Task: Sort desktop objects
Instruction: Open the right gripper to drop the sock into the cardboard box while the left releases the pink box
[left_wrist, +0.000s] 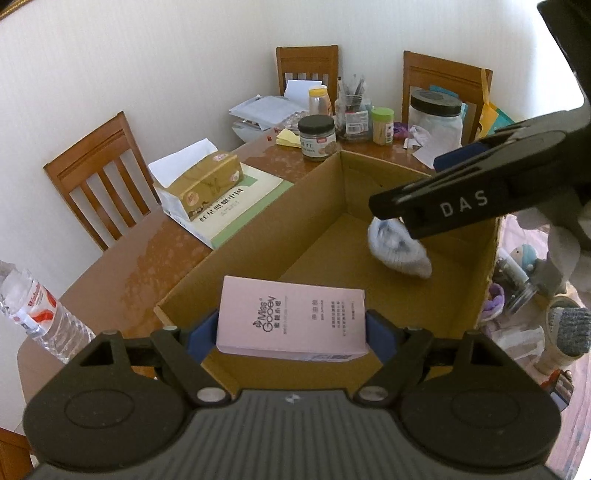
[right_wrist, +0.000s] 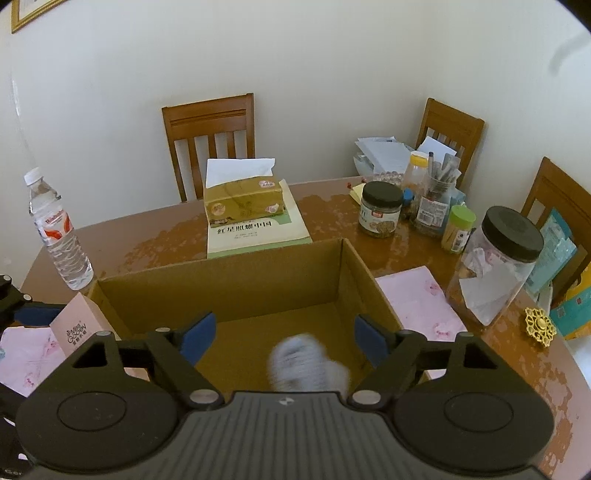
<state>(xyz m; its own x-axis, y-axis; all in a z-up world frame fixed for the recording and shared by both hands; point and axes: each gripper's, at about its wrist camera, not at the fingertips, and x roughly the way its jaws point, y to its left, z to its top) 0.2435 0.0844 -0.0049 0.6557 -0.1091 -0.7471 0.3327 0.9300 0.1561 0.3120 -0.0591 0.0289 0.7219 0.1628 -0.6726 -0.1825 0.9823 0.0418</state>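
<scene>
Your left gripper (left_wrist: 291, 328) has its blue fingers (left_wrist: 201, 338) clamped on the 2 short ends of the pink carton (left_wrist: 291, 321), which hangs level over the near rim of the open cardboard box (left_wrist: 236, 243). Your right gripper (right_wrist: 284, 338) has its fingers (right_wrist: 199, 336) wide apart with nothing between the pads; below it a grey-white bundle (right_wrist: 306, 365), blurred in both views, is inside the box near its right wall. It looks just dropped, though you cannot tell from these views whether it has settled.

The step in hand is placing the pink carton. Carry it forward past the near rim until it sits over bare cardboard on the left half of the box floor, well apart from the bundle. Lower it close to the floor before you part the fingers, so it lands flat and not on a corner. Open evenly, then lift straight up.

Keep the right gripper clear: its arm reaches across the box's right side and could meet the carton. Draw it back toward the worktop's right edge, watching the black-lidded jar (right_wrist: 495, 266) just beside the box.
</scene>
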